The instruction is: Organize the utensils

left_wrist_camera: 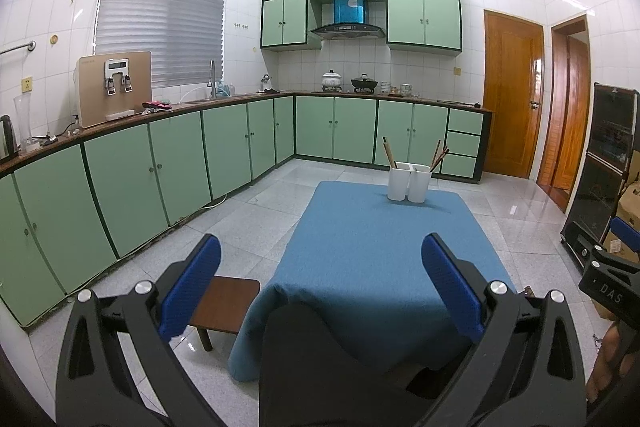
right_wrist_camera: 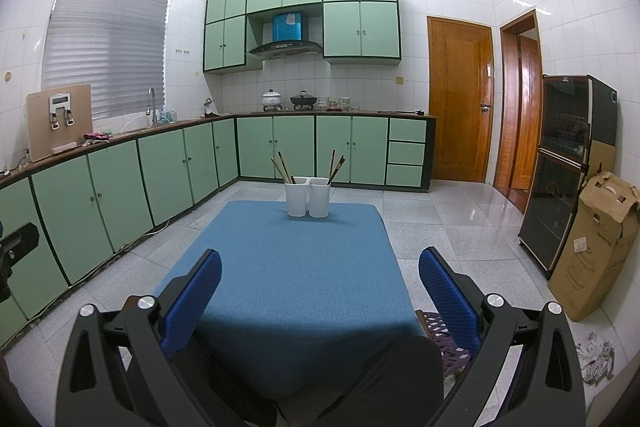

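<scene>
- Left gripper (left_wrist_camera: 320, 279): jaws were spread wide and empty, held above the near edge of the blue-clothed table (left_wrist_camera: 372, 251).
- Right gripper (right_wrist_camera: 320, 287): jaws likewise stood wide apart, holding nothing.
- Two white holders (right_wrist_camera: 307, 197) stood touching at the table's far edge; chopsticks (right_wrist_camera: 282, 167) leaned in both.

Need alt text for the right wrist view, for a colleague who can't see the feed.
The open, empty right gripper hangs over the near end of a blue-covered table, and two white holders stand side by side at the far end, each with chopsticks leaning out. Behind them are green kitchen cabinets and a wooden door.
</scene>
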`<action>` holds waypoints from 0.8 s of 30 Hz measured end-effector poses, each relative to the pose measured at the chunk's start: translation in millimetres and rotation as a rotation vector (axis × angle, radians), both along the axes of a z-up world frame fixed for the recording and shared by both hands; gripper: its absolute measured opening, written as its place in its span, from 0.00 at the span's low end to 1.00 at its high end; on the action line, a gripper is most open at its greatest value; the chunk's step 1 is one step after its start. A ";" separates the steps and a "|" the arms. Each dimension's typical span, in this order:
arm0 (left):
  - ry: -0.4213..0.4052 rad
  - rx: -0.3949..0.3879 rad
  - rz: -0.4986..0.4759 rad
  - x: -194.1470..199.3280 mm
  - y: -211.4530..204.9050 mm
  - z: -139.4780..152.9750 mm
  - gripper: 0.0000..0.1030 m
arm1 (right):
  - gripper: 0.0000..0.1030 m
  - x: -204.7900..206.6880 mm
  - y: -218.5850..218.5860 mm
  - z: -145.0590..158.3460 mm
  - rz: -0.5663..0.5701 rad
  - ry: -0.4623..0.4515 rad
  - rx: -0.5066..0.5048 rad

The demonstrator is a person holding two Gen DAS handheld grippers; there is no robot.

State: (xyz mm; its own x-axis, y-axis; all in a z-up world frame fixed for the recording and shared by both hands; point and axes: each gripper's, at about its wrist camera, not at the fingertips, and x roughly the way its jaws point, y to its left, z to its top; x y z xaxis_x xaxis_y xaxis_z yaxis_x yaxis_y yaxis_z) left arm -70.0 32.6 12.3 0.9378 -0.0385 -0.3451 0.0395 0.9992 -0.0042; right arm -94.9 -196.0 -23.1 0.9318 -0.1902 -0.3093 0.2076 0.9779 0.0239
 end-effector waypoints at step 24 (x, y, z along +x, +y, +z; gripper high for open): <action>0.003 -0.006 -0.004 -1.1 -1.2 -3.3 0.94 | 0.94 -0.5 2.9 -0.5 -0.002 -0.002 0.001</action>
